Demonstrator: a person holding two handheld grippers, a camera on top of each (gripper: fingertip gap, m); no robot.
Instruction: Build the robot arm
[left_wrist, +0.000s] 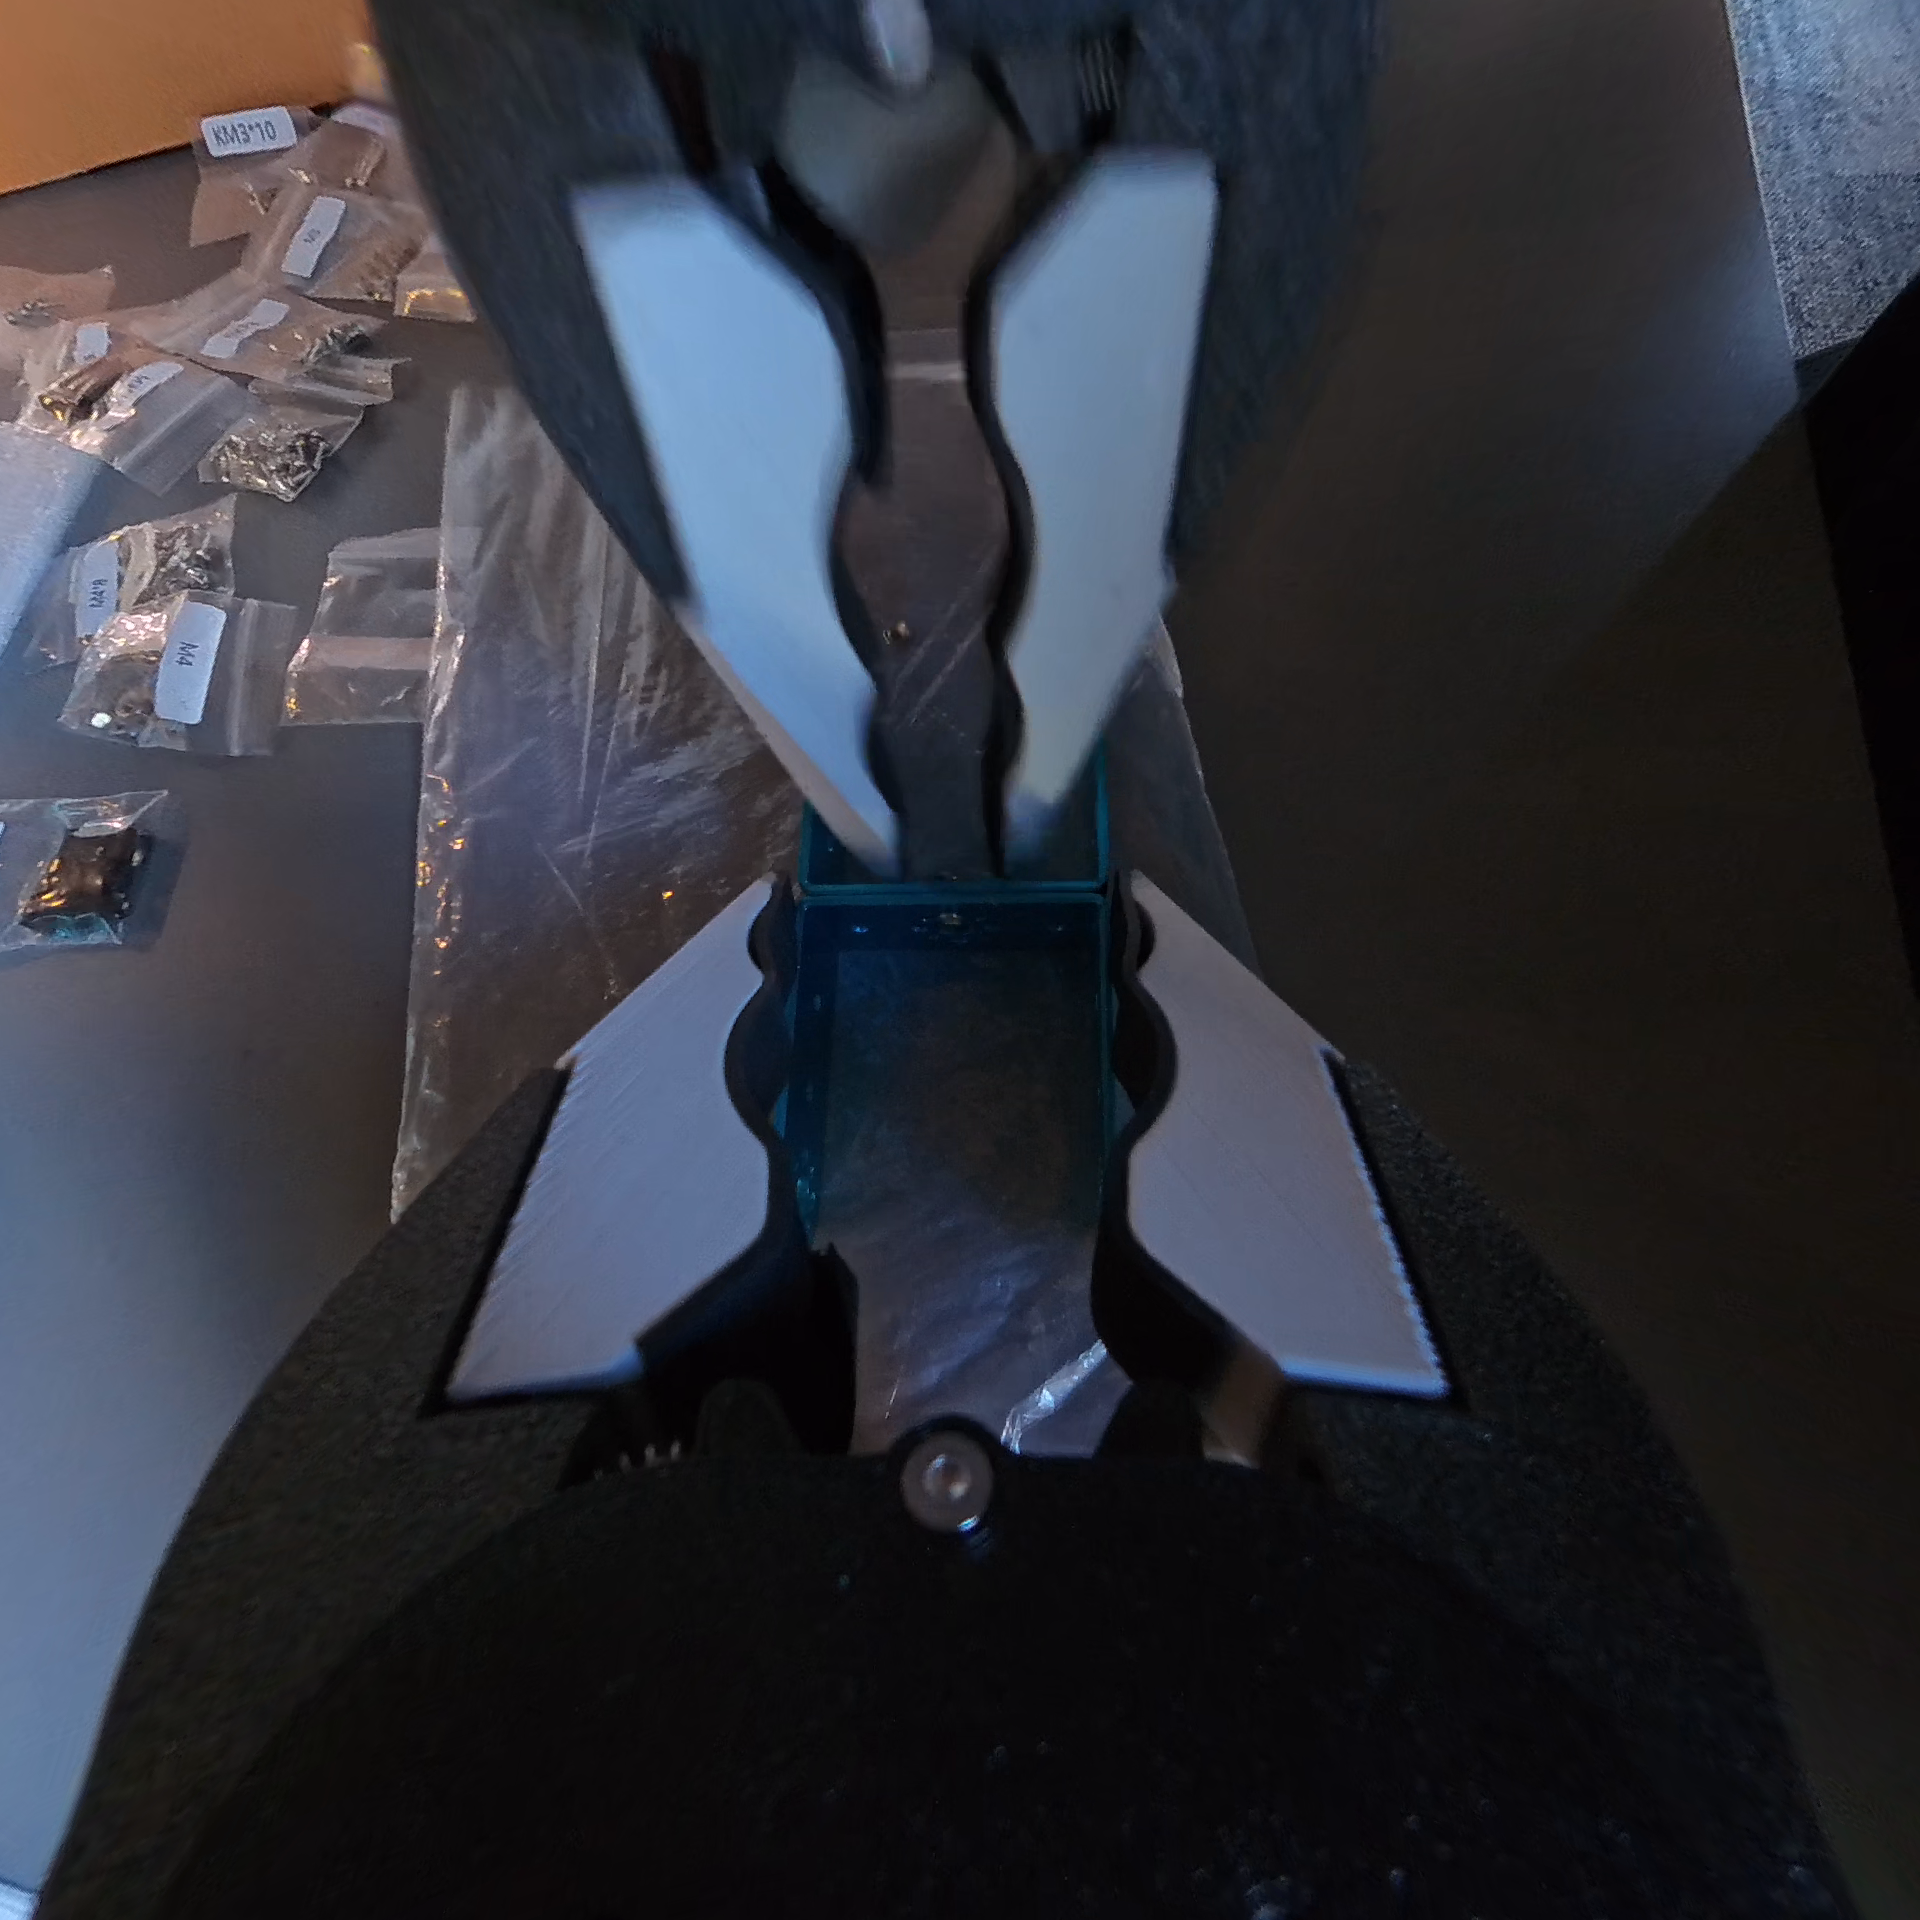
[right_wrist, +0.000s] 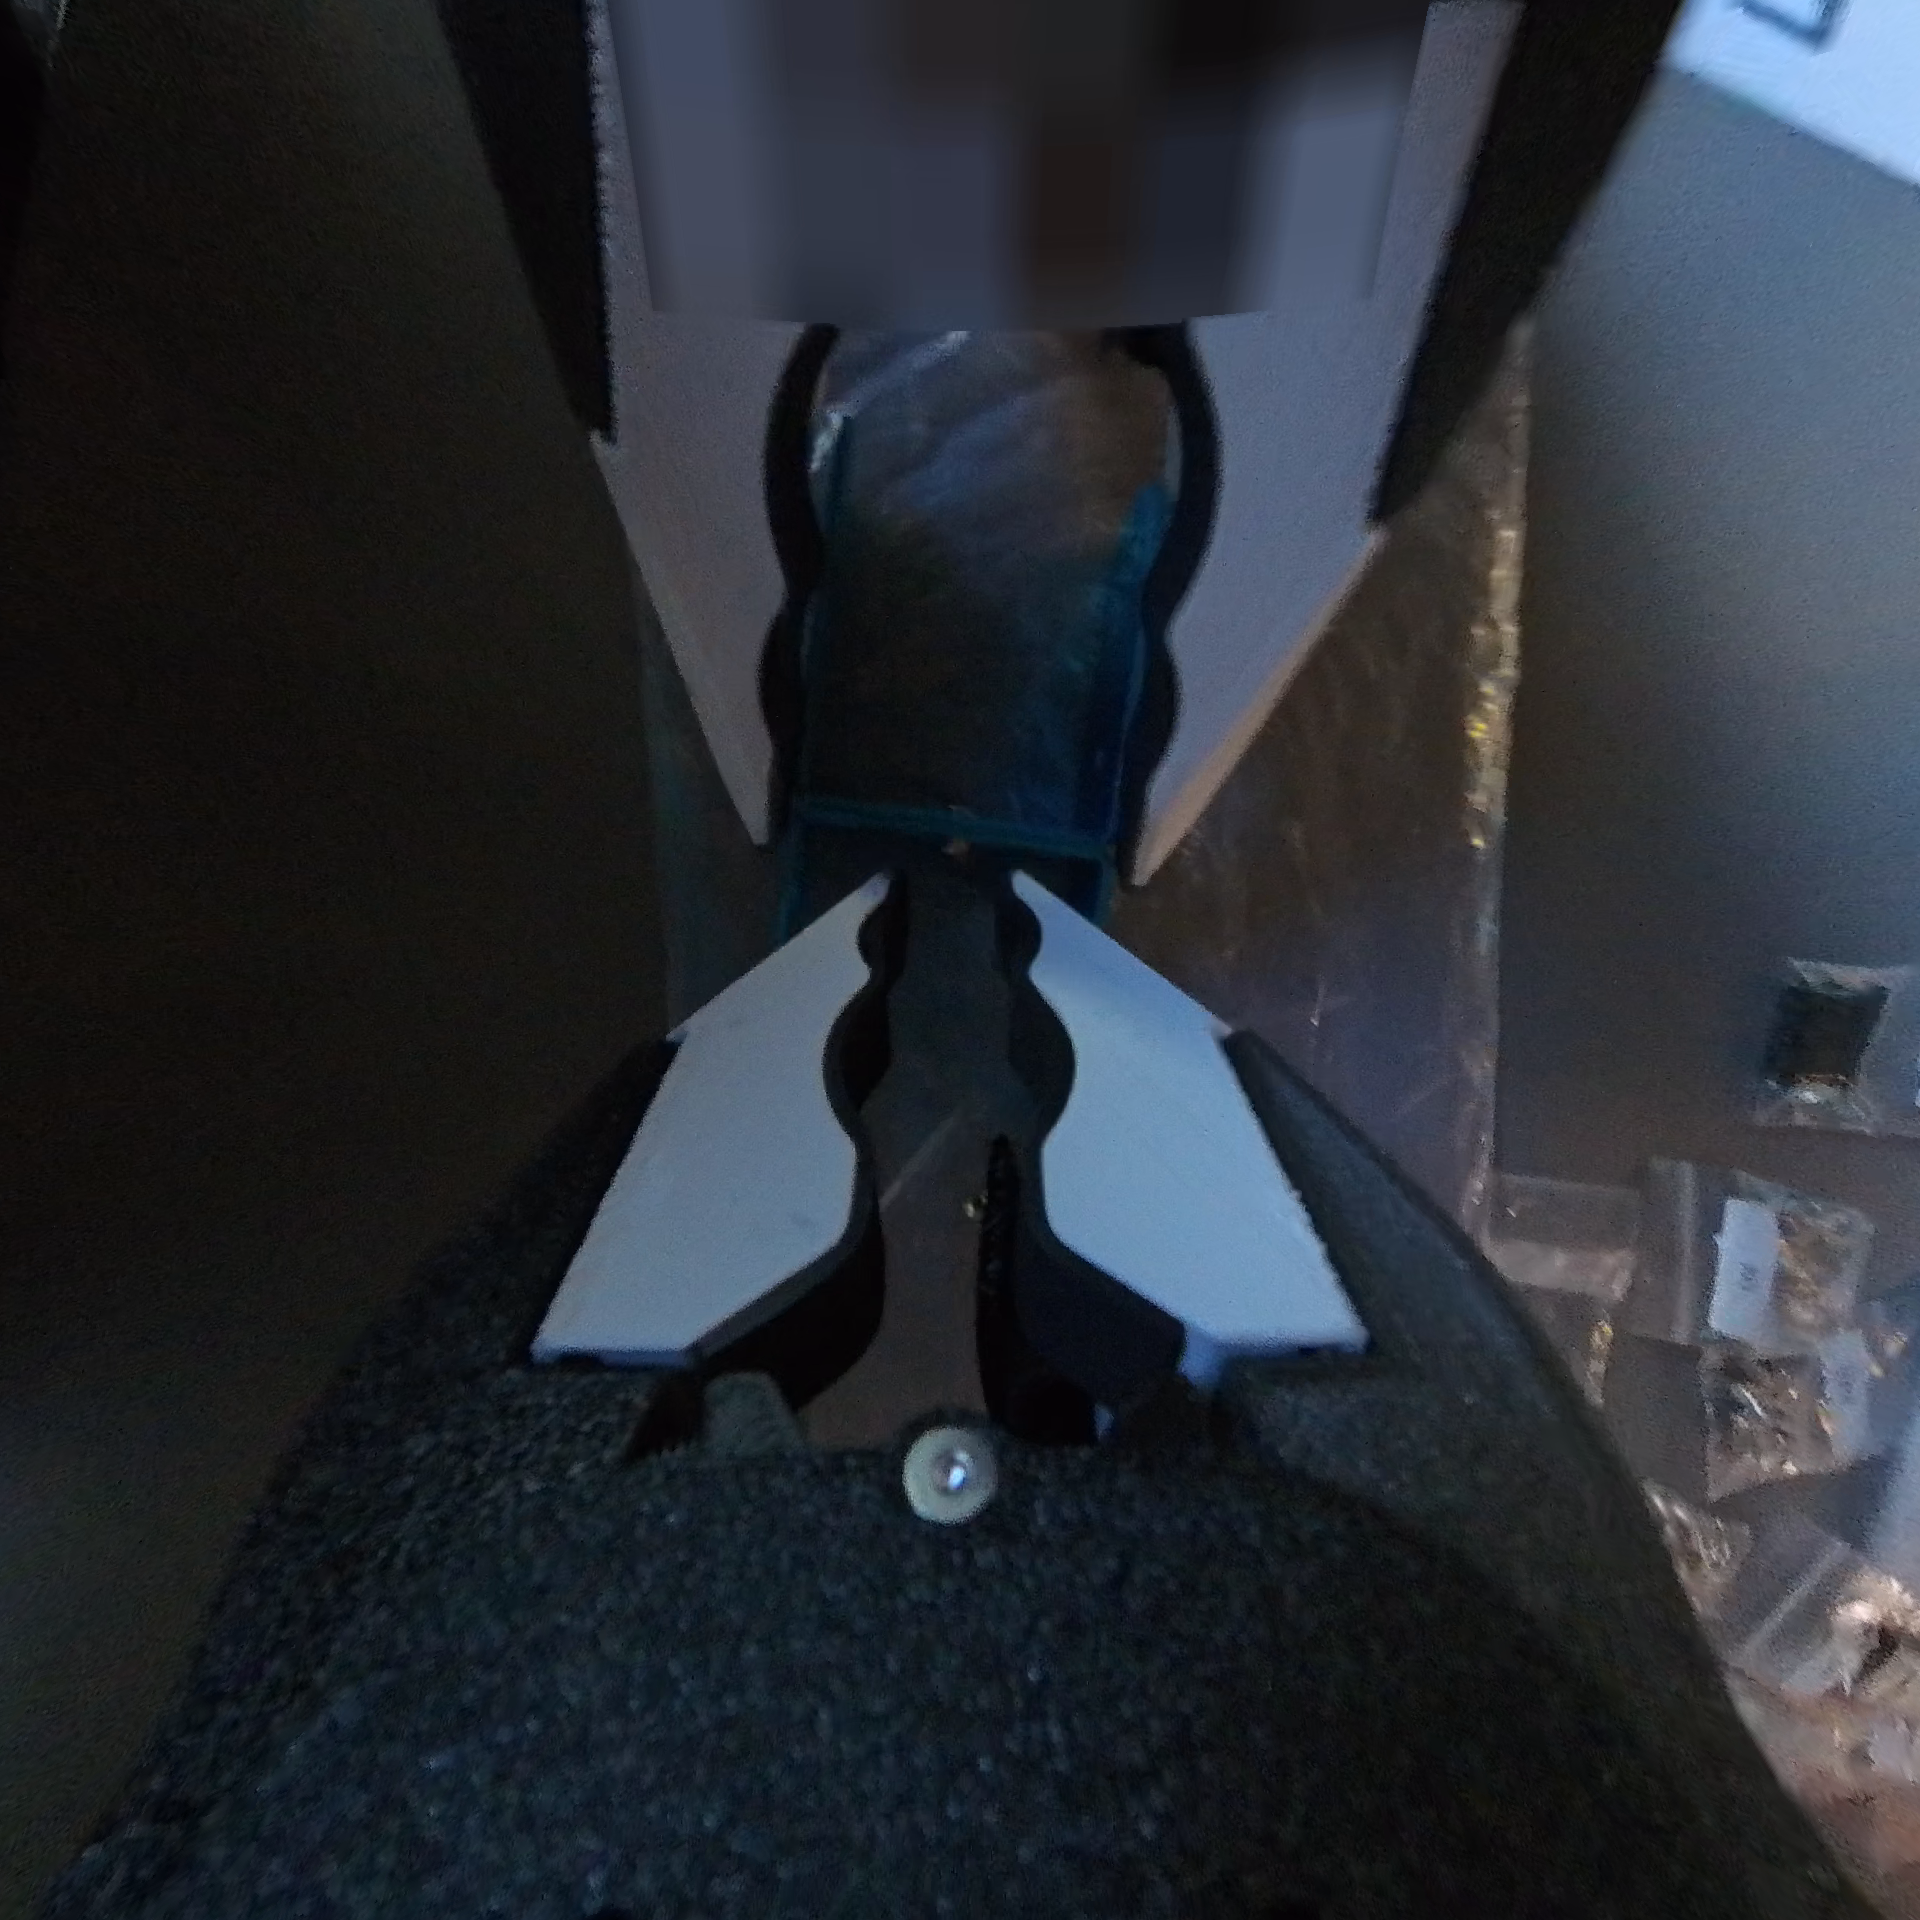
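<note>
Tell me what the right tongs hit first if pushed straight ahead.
Probably the teal box's cross wall: the right tongs, slightly parted, sit just short of it. Beyond it, the left tongs clamp the box. Depth is unclear.

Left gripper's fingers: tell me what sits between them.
A small teal open-topped box, clamped between the left gripper fingers; both wrist views show it.

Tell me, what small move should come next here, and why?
Probably ease the right gripper slightly forward onto the tiny brass speck at the divider of the teal box: its tips stand slightly apart just short of it, holding nothing visible, while the left gripper clamps the box's sides.
</note>
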